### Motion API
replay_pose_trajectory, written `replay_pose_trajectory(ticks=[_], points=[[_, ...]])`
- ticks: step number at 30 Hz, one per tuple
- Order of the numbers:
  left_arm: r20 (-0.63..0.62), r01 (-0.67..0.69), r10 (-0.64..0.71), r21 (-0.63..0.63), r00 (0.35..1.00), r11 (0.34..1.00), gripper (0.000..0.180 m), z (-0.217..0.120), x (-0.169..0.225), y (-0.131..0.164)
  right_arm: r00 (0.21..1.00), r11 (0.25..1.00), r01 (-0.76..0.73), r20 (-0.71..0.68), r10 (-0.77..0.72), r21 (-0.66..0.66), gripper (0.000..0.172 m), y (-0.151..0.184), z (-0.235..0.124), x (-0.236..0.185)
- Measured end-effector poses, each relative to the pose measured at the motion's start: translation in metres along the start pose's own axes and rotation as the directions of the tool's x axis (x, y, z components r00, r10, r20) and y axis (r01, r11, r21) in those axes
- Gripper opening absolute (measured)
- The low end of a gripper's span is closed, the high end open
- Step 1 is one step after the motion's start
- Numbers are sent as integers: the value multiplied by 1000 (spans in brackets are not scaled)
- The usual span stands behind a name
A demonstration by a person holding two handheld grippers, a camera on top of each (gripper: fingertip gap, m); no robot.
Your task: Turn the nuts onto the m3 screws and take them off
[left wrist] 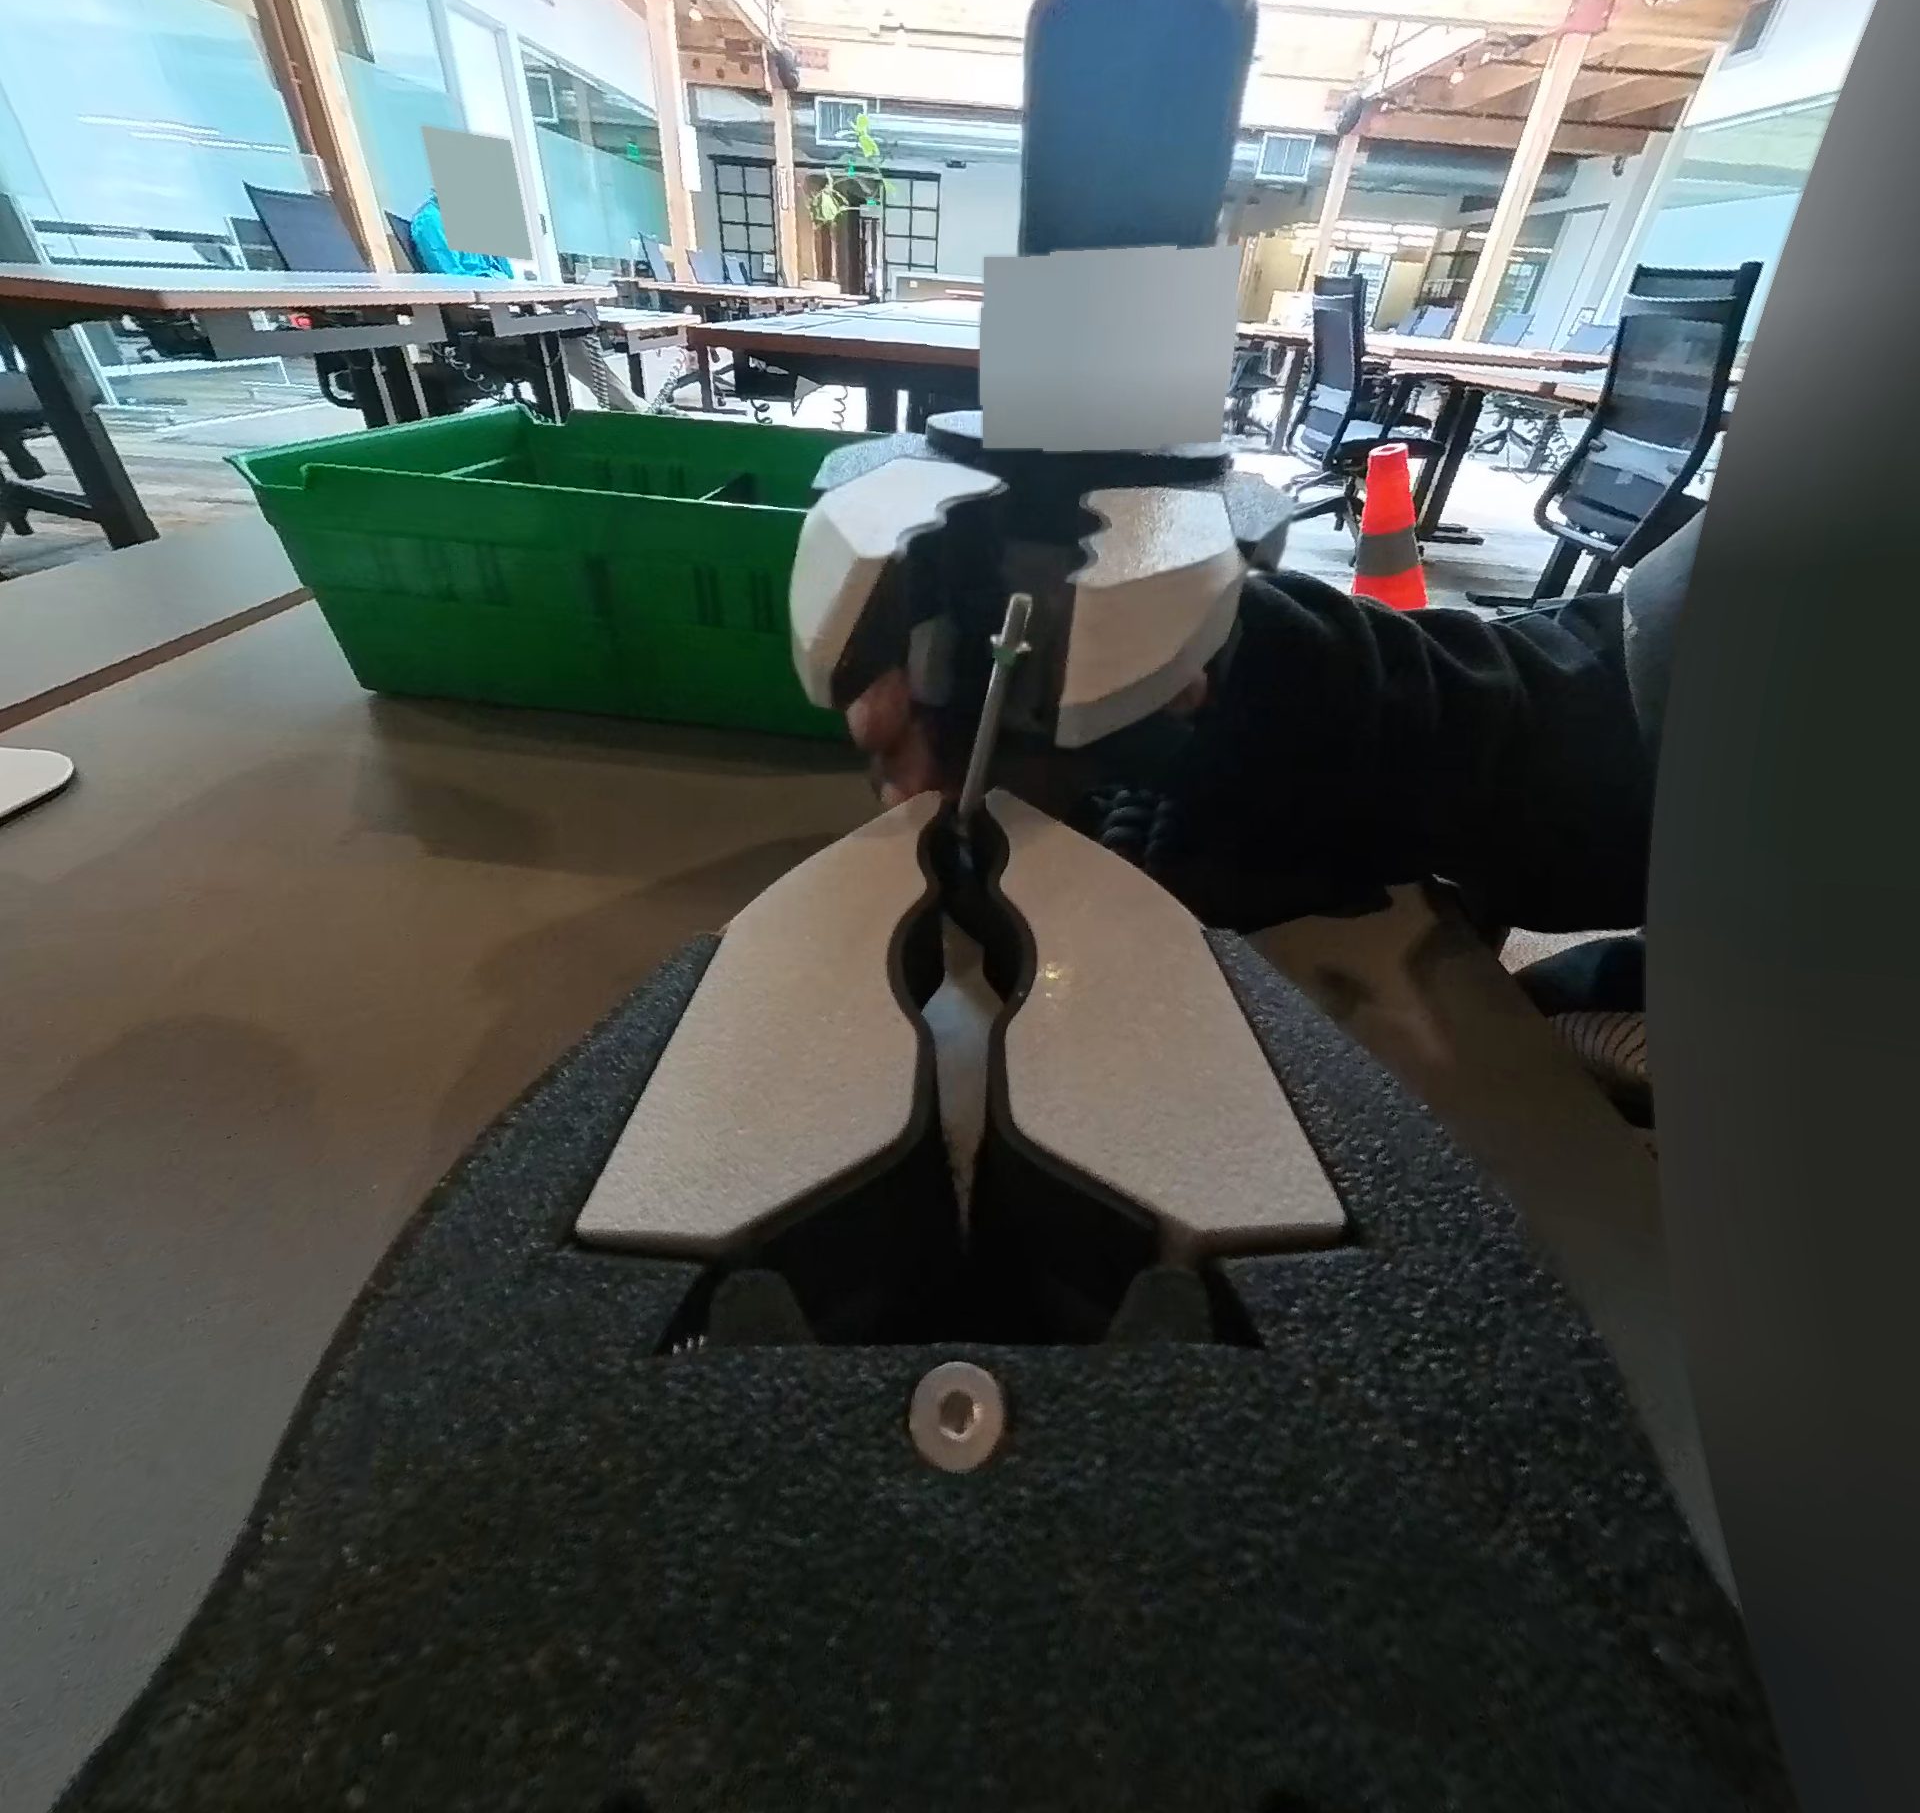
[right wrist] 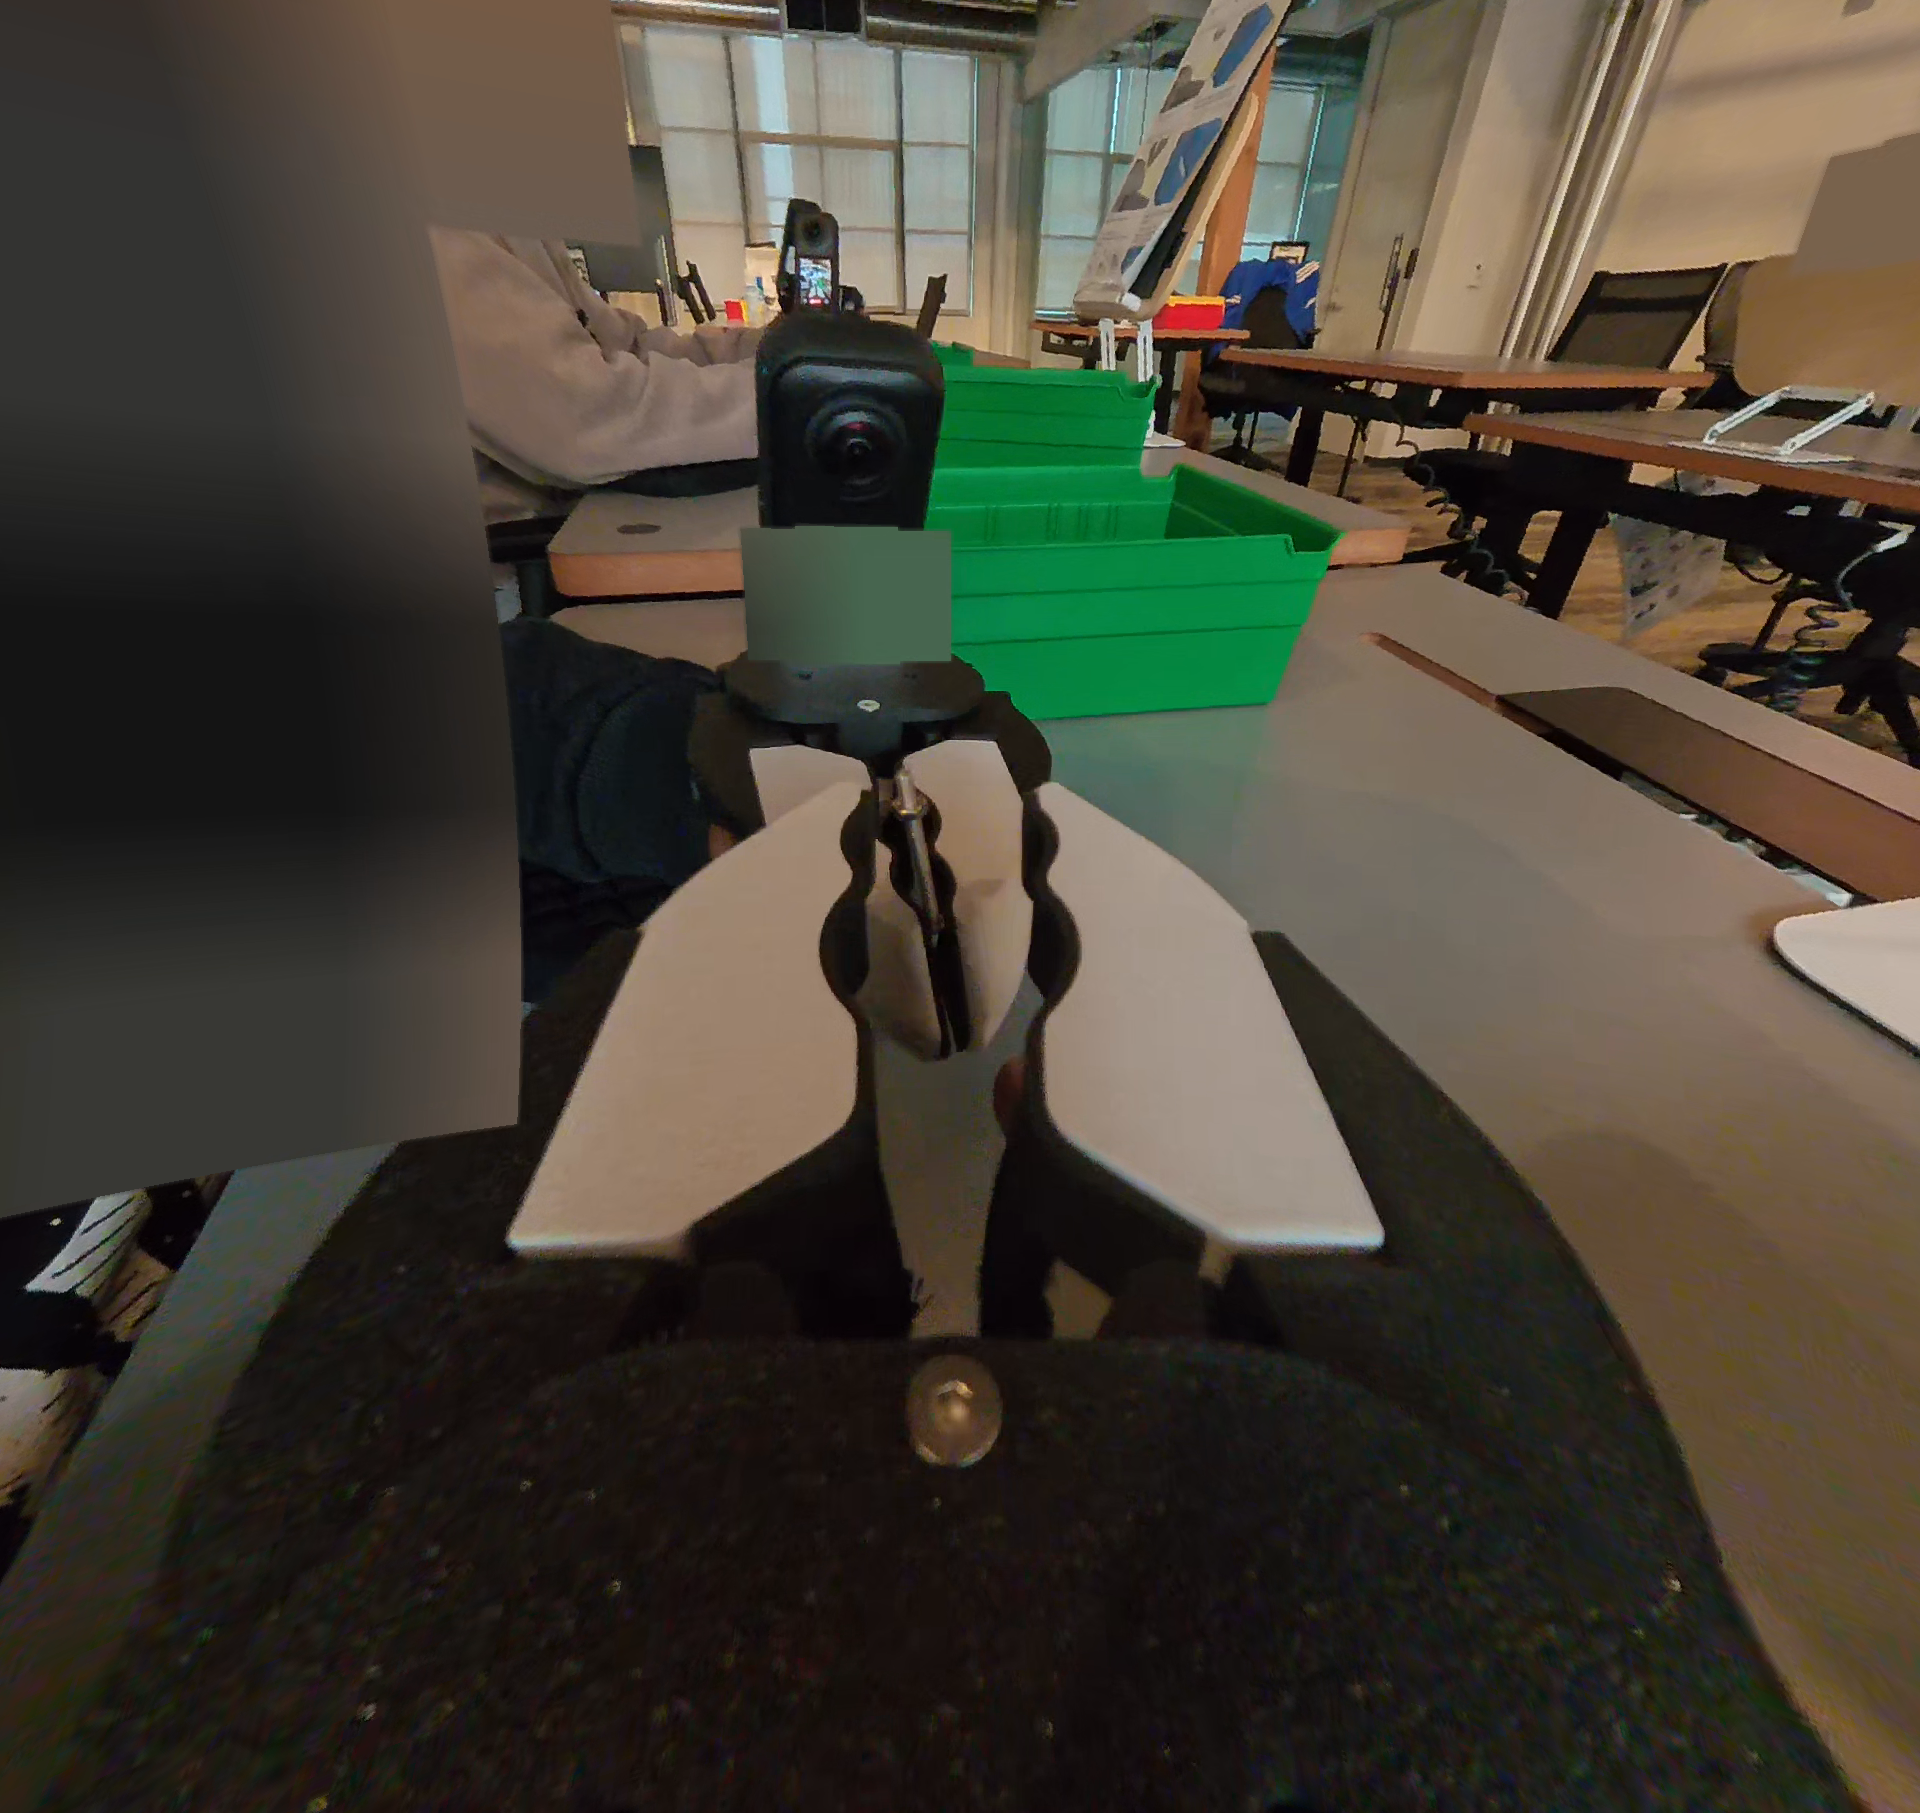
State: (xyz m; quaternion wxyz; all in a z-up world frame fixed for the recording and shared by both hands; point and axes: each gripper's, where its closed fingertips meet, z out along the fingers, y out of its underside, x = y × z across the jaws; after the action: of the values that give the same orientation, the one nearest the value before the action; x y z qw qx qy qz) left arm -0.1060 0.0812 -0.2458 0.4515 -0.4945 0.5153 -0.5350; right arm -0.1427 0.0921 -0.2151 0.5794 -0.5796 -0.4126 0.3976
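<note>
Your bin sits on the table | behind-left of your left hand-held gripper | screw juts before it | cone beyond the bin's right.

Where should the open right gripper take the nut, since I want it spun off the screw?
Grip the nut across its flats, fingers either side, coming in along the screw from its free end. The left gripper pins the other end, so the nut end stands clear.
</note>
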Motion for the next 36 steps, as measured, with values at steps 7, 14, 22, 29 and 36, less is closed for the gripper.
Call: replay_pose_trajectory(ticks=[7,14,22,29,36], points=[[-5,33,-33,20,999,999,1,-2,-2,-2,1000,1000,-7,-26,8,23,16,-4,-5,6],[-2,81,-81,38,997,996,1,-4,-6,-4,1000,999,-13,-14,14,37,20,-7,-3,4],[-3,79,-79,37,997,996,1,-4,-5,-4,999,999,-7,-47,10,46,14,-9,-4,10],[3,91,-91,39,996,995,1,-4,-7,-4,1000,999,-2,-31,4,47,19,-8,-4,7],[-8,88,-87,36,996,995,1,-4,-5,-4,998,999,18,-57,-16,29,15,-7,-1,10]])
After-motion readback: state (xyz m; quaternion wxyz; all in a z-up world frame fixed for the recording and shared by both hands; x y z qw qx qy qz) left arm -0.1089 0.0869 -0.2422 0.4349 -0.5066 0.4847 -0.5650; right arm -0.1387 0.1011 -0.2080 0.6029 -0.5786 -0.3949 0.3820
